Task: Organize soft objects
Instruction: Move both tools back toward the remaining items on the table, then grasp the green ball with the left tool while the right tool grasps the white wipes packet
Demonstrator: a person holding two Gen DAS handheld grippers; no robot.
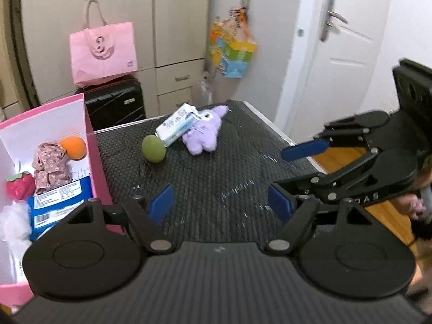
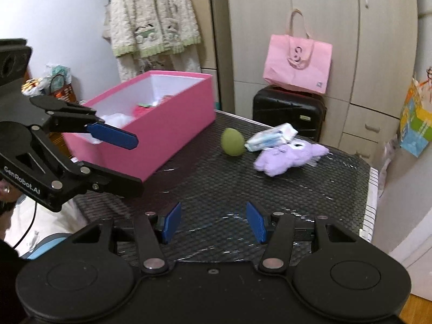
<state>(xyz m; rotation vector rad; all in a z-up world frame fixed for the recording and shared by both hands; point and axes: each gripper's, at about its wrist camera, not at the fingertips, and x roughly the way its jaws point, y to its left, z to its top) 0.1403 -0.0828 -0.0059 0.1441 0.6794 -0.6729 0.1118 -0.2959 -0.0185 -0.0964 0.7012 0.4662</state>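
A purple plush toy [image 1: 204, 134] lies at the far side of the dark mat, with a tissue pack [image 1: 176, 127] leaning on it and a green soft ball [image 1: 153, 148] beside it. They show too in the right wrist view: plush [image 2: 290, 157], pack [image 2: 271, 136], ball [image 2: 232, 142]. A pink box [image 1: 93, 145] at the left holds an orange ball [image 1: 73, 147], a floral cloth [image 1: 50, 166], a strawberry toy [image 1: 20, 187] and a blue pack [image 1: 58, 205]. My left gripper [image 1: 220, 203] is open and empty over the near mat. My right gripper [image 2: 213, 222] is open and empty.
The mat covers a table [image 1: 216, 178] whose right edge drops to a wooden floor [image 1: 345, 159]. A black suitcase [image 1: 114, 104] with a pink bag [image 1: 104, 51] stands behind. A white door [image 1: 334, 48] is at the right. The pink box [image 2: 151, 132] stands left of the right gripper.
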